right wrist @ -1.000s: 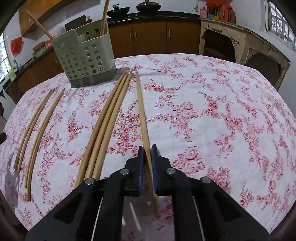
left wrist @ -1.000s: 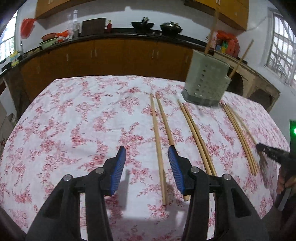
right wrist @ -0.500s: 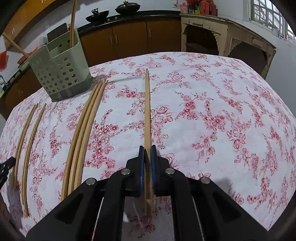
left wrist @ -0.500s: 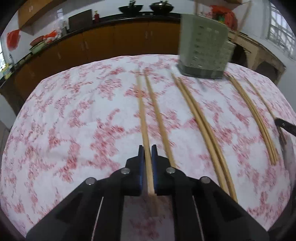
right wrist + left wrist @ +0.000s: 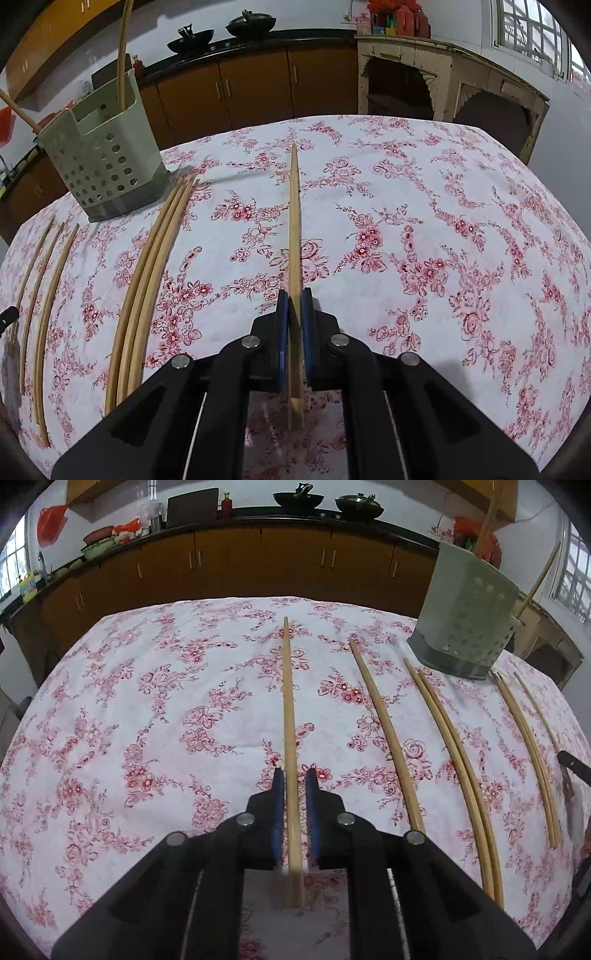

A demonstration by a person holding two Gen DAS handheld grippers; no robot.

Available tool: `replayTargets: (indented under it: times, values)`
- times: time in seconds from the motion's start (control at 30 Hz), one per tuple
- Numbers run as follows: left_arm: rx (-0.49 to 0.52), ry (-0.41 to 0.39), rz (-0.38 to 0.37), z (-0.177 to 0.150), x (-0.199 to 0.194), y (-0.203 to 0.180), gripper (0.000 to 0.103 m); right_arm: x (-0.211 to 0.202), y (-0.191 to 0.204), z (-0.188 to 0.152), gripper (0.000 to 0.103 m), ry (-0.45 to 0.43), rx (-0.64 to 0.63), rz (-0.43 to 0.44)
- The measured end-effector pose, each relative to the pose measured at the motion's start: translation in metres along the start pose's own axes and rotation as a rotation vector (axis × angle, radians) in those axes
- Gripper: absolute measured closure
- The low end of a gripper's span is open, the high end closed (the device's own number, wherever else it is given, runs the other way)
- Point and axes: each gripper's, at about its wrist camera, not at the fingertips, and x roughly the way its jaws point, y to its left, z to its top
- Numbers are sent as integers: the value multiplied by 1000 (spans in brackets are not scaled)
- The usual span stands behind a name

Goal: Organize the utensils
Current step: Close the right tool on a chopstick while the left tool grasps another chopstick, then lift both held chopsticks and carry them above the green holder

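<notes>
Both grippers reach forward, low over the table, fingers pointing toward the far counter. The left gripper [image 5: 294, 786] has its blue pads closed to a narrow gap around a chopstick [image 5: 289, 709]; the stick runs straight out ahead between them, though a sliver of space shows on either side, so a firm pinch is hard to confirm. The right gripper [image 5: 294, 306] is clamped tight on its own chopstick [image 5: 294, 221], pads pressed against the wood, the butt end sticking back past the jaws and the tip aimed forward above the cloth.

In the left view, a single loose chopstick [image 5: 384, 731] lies just to the right of the held one, then a pair [image 5: 452, 746], then more sticks [image 5: 524, 738] near the edge. The pale green holder [image 5: 467, 624] stands upright at the far right with two sticks leaning in it. In the right view that holder [image 5: 101, 162] sits far left, with three sticks [image 5: 151, 273] bunched together beside it.

The tablecloth [image 5: 443, 229] is white with red flowers. Brown cabinets [image 5: 258, 565] line the back wall, with two dark woks [image 5: 297, 498] on the counter.
</notes>
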Motion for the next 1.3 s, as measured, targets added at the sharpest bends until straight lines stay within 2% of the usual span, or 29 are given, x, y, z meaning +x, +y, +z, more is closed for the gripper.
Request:
replayTargets:
  times: [0.63, 0.8, 0.87, 0.97, 1.3]
  values:
    - [48, 8, 34, -6, -4, -8, 86, -6, -1, -7, 95, 3, 6, 12]
    - [54, 11, 53, -7, -7, -9, 95, -8, -1, -7, 95, 1, 0, 12]
    - [64, 24, 57, -7, -10, -9, 95, -16, -2, -7, 95, -22, -5, 13]
    - [88, -5, 62, -5, -23, -10, 95, -35, -2, -4, 95, -87, -26, 10]
    - [131, -214, 44, 29, -98, -12, 95, -103, -6, 28, 95, -317, -52, 18]
